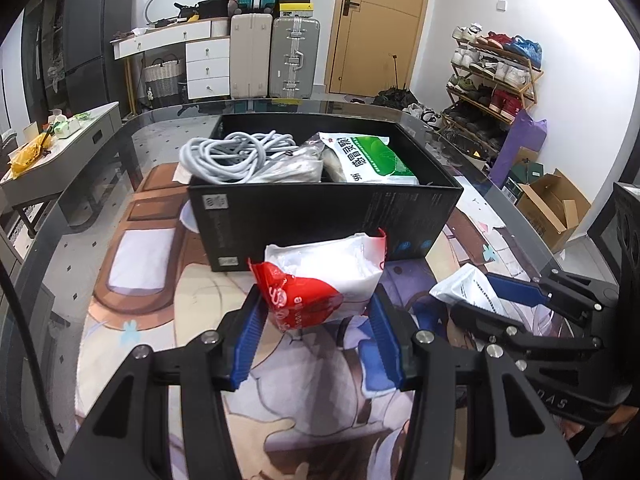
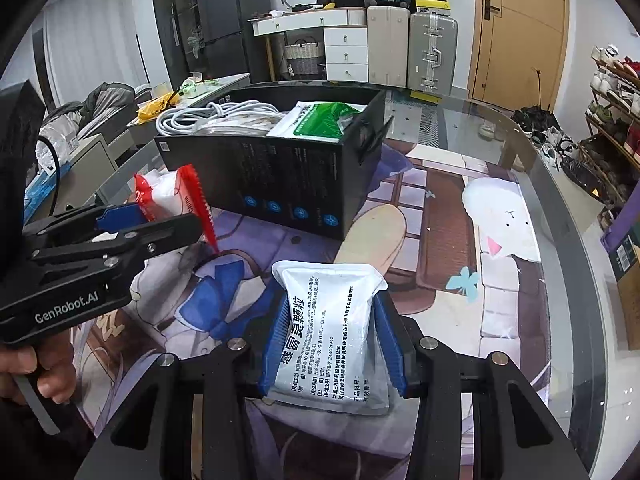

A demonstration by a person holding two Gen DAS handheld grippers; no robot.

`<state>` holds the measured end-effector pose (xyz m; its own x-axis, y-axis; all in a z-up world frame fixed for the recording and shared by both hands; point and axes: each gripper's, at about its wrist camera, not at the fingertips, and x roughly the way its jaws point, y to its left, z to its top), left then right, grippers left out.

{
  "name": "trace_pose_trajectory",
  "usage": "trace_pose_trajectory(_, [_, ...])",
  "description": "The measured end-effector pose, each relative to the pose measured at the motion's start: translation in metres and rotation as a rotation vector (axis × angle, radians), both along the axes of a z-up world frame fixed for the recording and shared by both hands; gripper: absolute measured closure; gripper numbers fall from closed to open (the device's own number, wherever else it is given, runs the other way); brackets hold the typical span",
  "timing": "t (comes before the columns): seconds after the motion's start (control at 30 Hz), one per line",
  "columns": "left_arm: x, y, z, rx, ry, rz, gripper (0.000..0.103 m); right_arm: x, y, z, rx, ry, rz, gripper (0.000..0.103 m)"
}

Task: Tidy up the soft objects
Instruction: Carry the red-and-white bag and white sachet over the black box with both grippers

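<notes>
Nearest, in the left wrist view, the left claw (image 1: 316, 312) has its two blue pads pressed against the sides of a red and white packet (image 1: 320, 276). The packet sits straight ahead at twelve o'clock from the claw, its crumpled top standing above the fingertips and just in front of the box wall.

In the right wrist view, the right claw (image 2: 332, 336) grips a white pouch (image 2: 332, 332) printed with black text. The pouch lies lengthwise between the blue pads, its far end poking out at twelve o'clock past the fingertips and its near end running back toward the camera. From there the left claw shows at about nine o'clock, with a hand (image 2: 40, 372) curled round its handle at eight o'clock.

Both claws are over a glass-topped table (image 2: 520, 152) with a cartoon mat (image 2: 440, 240) under the glass.

Farther out, at twelve o'clock from the left claw and eleven o'clock from the right, stands an open black box (image 1: 320, 216). Inside it a coil of grey cable (image 1: 232, 152) lies at the left and a green and white packet (image 1: 368, 156) at the right.

Beyond the table, suitcases (image 1: 276, 56) stand beside a door (image 1: 380, 24), and a shoe rack (image 1: 496, 76) sits at two o'clock.
</notes>
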<state>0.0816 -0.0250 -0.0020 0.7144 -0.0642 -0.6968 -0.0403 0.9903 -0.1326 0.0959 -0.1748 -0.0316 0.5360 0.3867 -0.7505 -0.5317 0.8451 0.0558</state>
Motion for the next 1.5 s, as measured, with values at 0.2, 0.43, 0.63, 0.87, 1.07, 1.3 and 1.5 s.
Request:
trace_pose_trajectory(0.2, [-0.011,0.01,0.002,-0.003,-0.011,0.005,0.053,-0.003,0.003,0.004,0.012,-0.009,0.012,0.06])
trace_pose_trajectory(0.43, [-0.017,0.017,0.001,-0.009,-0.019,0.005,0.053,-0.009,0.008,0.011,0.021,-0.033,0.025,0.06])
trace_pose_trajectory(0.63, [-0.019,0.018,0.003,-0.013,-0.032,0.006,0.053,-0.017,0.018,0.02,0.023,-0.061,0.055,0.06])
trace_pose_trajectory(0.87, [-0.021,0.021,0.007,-0.03,-0.054,0.0,0.053,-0.025,0.024,0.031,0.013,-0.101,0.058,0.06])
trace_pose_trajectory(1.07, [-0.023,0.028,0.011,-0.041,-0.068,-0.011,0.053,-0.03,0.028,0.043,0.025,-0.127,0.057,0.06])
trace_pose_trajectory(1.3, [-0.022,0.033,0.018,-0.05,-0.085,-0.016,0.053,-0.03,0.038,0.055,0.017,-0.149,0.068,0.06])
trace_pose_trajectory(1.5, [-0.02,0.036,0.029,-0.042,-0.104,-0.02,0.053,-0.026,0.04,0.063,0.03,-0.165,0.063,0.06])
